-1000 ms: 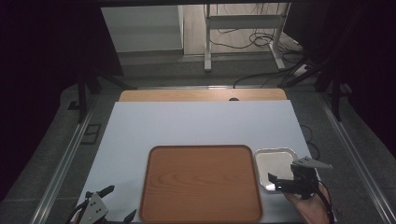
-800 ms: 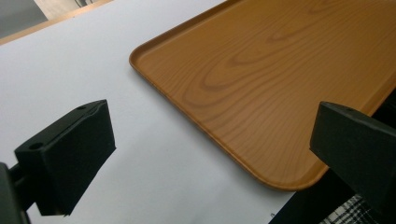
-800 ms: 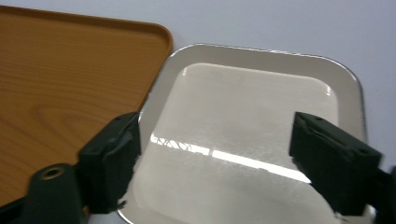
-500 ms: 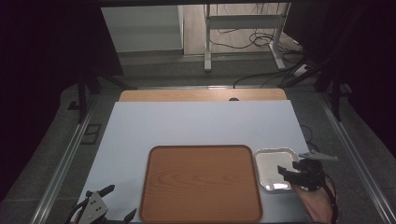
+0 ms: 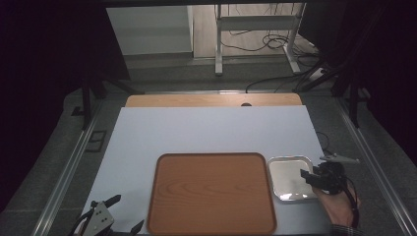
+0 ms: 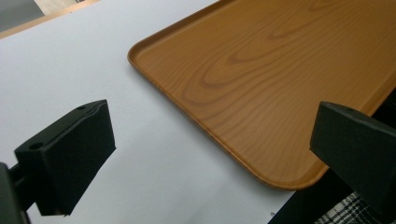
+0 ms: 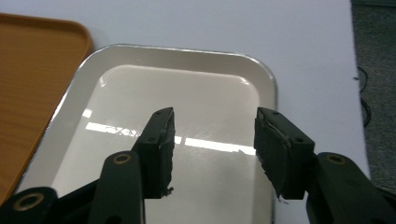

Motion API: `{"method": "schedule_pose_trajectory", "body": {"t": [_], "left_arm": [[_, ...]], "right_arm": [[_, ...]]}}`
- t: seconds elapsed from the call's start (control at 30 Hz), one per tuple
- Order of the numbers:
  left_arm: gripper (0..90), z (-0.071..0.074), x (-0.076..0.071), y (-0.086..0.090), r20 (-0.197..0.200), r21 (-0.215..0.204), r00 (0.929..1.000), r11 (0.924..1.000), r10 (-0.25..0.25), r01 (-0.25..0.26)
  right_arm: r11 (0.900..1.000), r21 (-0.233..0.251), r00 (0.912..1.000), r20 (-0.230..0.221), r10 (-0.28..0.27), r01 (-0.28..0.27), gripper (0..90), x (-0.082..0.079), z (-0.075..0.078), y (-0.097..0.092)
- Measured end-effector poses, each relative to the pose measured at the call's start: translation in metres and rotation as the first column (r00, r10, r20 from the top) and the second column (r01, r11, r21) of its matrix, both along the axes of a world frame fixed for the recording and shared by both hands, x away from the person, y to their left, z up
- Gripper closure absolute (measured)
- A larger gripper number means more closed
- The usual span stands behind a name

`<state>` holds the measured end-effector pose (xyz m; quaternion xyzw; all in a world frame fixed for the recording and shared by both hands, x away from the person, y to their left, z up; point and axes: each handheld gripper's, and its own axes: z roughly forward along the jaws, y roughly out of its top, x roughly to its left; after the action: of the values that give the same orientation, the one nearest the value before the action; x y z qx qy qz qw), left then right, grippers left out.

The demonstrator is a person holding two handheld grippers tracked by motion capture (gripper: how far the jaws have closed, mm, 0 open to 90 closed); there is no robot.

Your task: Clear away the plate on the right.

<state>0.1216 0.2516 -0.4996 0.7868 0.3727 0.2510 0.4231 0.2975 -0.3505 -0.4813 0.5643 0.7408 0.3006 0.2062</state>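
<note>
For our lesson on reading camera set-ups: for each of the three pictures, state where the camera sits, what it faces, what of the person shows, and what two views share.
High view: above the person's side, looking forward and down on the table; right hand, right gripper and left gripper show.
Left gripper view: rides the left gripper, facing the wooden tray; its fingers stand wide apart.
Right gripper view: rides the right gripper, over the metal tray; its fingers have just been closing, nothing between.
Both gripper views share the wooden tray.
</note>
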Motion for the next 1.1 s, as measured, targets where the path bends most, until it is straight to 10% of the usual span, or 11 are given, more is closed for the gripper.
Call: {"method": "schedule_pose_trajectory", "body": {"t": [0.6,1.1], "left_arm": [[0.0,0.0,0.001,0.001,-0.011,0.0,0.9999,1.0,0.004,-0.004],[0.0,0.0,0.001,0.0,-0.013,0.003,0.9999,1.0,0.004,-0.004]], "right_arm": [[0.9958,0.007,0.9949,-0.044,-0.09,0.091,60.3,0.02,-0.006,-0.028],[0.9891,0.111,0.9801,-0.183,-0.076,0.097,85.3,0.03,-0.018,-0.036]]}}
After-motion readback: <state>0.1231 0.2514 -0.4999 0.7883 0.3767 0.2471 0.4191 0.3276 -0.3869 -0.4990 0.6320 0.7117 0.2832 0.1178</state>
